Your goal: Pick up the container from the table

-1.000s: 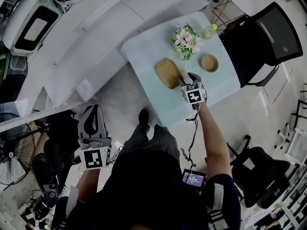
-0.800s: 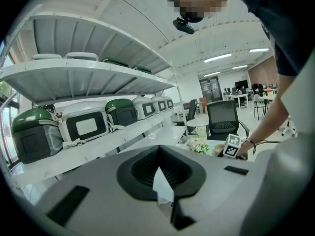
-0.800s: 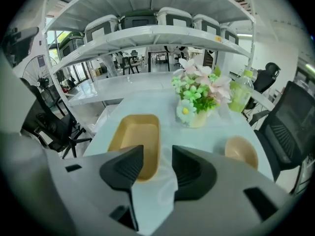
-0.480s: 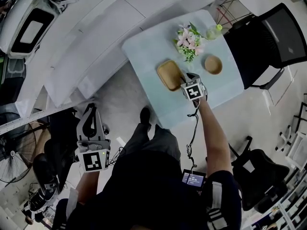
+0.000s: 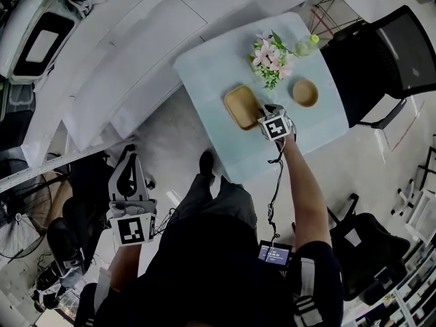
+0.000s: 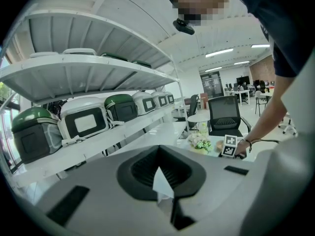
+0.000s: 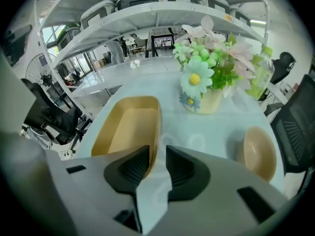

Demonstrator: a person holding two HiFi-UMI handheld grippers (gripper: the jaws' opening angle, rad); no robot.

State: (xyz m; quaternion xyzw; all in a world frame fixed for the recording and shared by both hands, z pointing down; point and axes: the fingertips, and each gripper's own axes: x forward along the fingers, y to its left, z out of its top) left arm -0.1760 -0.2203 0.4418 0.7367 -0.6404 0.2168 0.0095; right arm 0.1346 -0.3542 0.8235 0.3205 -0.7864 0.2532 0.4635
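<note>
- A pale blue table (image 5: 204,73) stands on a light, speckled floor (image 5: 180,148).
- A black mesh office chair (image 5: 388,53) sits just beside the table, and another black chair (image 5: 368,247) stands well apart from it.
- Long white curved shelves (image 6: 93,70) carry a row of white and green cases (image 6: 83,123).
- Strip lights (image 6: 220,52) glow on the white ceiling of an open office.
- A standing fan (image 7: 35,70) is near bright windows (image 7: 51,33).

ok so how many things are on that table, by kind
tan dishes: 2 (rectangular container, round bowl)
flower pot: 1
green bottle: 1
total: 4
</note>
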